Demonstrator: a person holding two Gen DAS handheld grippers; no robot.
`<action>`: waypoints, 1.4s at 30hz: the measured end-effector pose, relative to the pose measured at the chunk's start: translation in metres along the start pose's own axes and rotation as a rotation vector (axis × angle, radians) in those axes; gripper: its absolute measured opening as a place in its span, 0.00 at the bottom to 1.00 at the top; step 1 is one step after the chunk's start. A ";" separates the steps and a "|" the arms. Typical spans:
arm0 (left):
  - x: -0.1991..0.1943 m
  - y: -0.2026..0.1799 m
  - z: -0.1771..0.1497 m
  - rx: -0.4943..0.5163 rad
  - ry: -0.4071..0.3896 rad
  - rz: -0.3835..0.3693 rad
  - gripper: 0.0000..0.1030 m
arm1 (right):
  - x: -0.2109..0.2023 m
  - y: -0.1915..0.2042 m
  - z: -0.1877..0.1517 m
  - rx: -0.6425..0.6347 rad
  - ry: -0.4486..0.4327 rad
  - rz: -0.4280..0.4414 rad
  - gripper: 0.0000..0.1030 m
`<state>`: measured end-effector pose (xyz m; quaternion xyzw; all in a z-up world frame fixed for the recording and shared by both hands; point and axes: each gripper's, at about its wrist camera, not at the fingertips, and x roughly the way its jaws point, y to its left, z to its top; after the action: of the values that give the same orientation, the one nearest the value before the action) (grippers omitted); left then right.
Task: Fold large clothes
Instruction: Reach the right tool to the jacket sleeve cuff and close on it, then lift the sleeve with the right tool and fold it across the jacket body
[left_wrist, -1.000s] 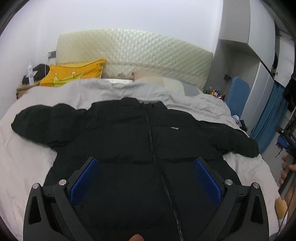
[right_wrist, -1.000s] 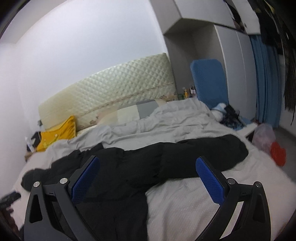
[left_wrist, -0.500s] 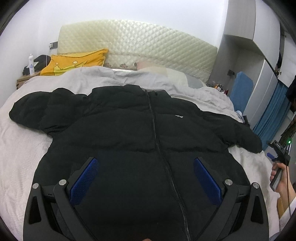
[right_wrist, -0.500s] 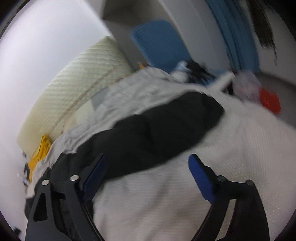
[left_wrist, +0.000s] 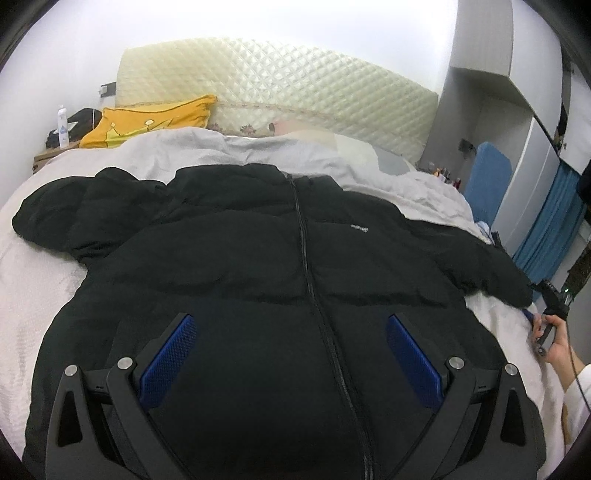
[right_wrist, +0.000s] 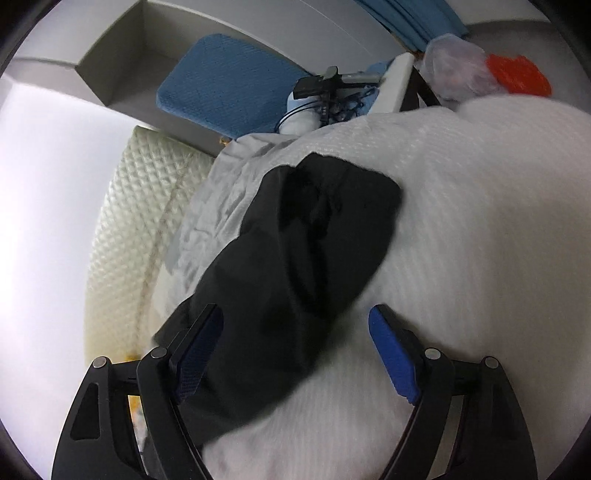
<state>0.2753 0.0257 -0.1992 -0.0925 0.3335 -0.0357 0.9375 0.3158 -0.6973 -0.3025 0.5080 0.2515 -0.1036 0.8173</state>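
Observation:
A black puffer jacket (left_wrist: 280, 266) lies face up and zipped on the bed (left_wrist: 33, 280), both sleeves spread out. My left gripper (left_wrist: 291, 354) is open and empty, hovering over the jacket's lower front. My right gripper (right_wrist: 295, 343) is open, tilted on its side, with its fingers on either side of the jacket's right sleeve (right_wrist: 306, 236) near the cuff. I cannot tell if it touches the sleeve. In the left wrist view the right gripper (left_wrist: 532, 317) shows at the sleeve's cuff, held by a hand (left_wrist: 557, 343).
A quilted cream headboard (left_wrist: 273, 92), a yellow pillow (left_wrist: 147, 122) and a grey duvet (left_wrist: 221, 151) lie beyond the jacket. A blue chair (right_wrist: 229, 81) and a bedside stand with items (right_wrist: 328, 96) are on the right. An orange bag (right_wrist: 517, 74) is on the floor.
The left gripper has moved closer over the jacket's front. The right gripper has swung down, rolled sideways and closed in on the right sleeve's cuff.

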 end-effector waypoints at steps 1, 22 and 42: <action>0.001 0.001 0.001 -0.008 -0.007 0.000 1.00 | 0.005 0.000 0.004 -0.007 -0.005 0.007 0.78; 0.007 0.009 0.010 0.113 -0.060 0.162 1.00 | -0.046 0.128 0.066 -0.326 -0.314 -0.069 0.02; -0.049 0.039 0.013 0.182 -0.076 0.191 1.00 | -0.140 0.437 -0.106 -0.821 -0.340 0.095 0.06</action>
<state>0.2456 0.0724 -0.1666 0.0238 0.3006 0.0274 0.9531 0.3499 -0.4141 0.0717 0.1283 0.1101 -0.0394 0.9848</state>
